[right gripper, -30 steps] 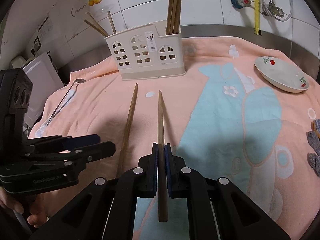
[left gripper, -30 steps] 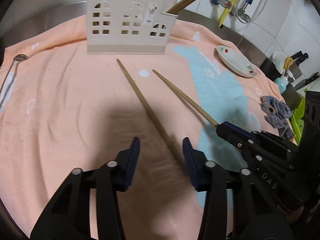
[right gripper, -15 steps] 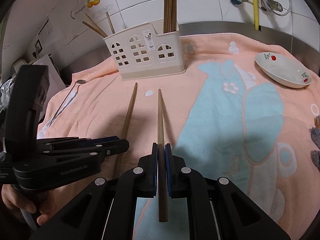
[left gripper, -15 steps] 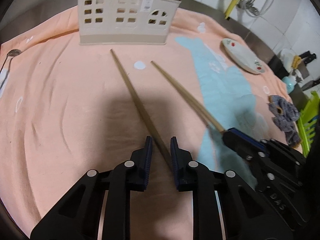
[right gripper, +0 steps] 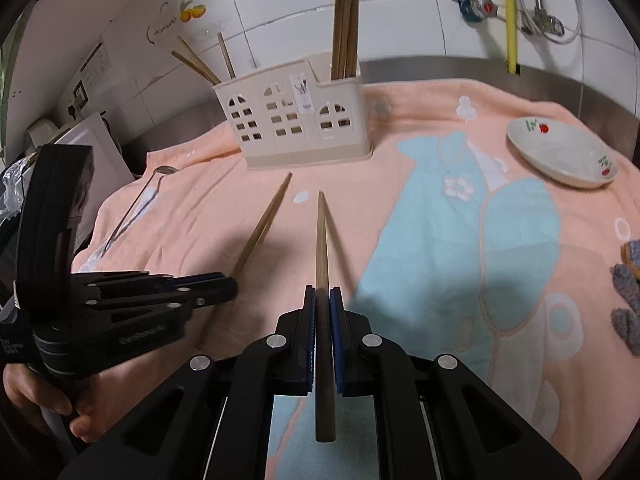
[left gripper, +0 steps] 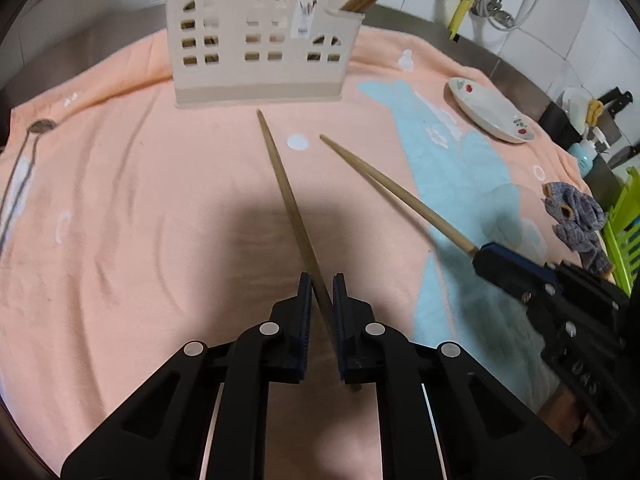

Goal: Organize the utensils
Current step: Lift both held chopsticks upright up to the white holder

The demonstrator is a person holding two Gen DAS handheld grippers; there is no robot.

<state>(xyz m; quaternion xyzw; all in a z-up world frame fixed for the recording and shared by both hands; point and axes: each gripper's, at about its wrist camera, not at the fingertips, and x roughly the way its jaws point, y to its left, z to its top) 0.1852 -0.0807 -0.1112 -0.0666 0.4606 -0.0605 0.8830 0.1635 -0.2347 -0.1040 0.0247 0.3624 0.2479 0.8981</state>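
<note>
Tools are both closed on chopsticks above the peach towel-covered desk (left gripper: 120, 200): the left tool (left gripper: 319, 292) is clamped on one long brown wooden chopstick (left gripper: 288, 196), the right tool (right gripper: 322, 304) on the other brown wooden chopstick (right gripper: 321, 248). Both sticks are gripped near their thick ends, tips aimed toward the cream perforated plastic utensil holder (right gripper: 296, 120). Each is judged light, stiff and smooth, so pivoting in the grip should be expected.

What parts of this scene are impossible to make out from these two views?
- Utensil holder interior: walls hide the stored chopsticks' lower ends, both views.
- Spoon handle: blurred, cut by left view's edge.
- Left chopstick rear: behind the left gripper.
- Right gripper pads cover its chopstick.
</note>
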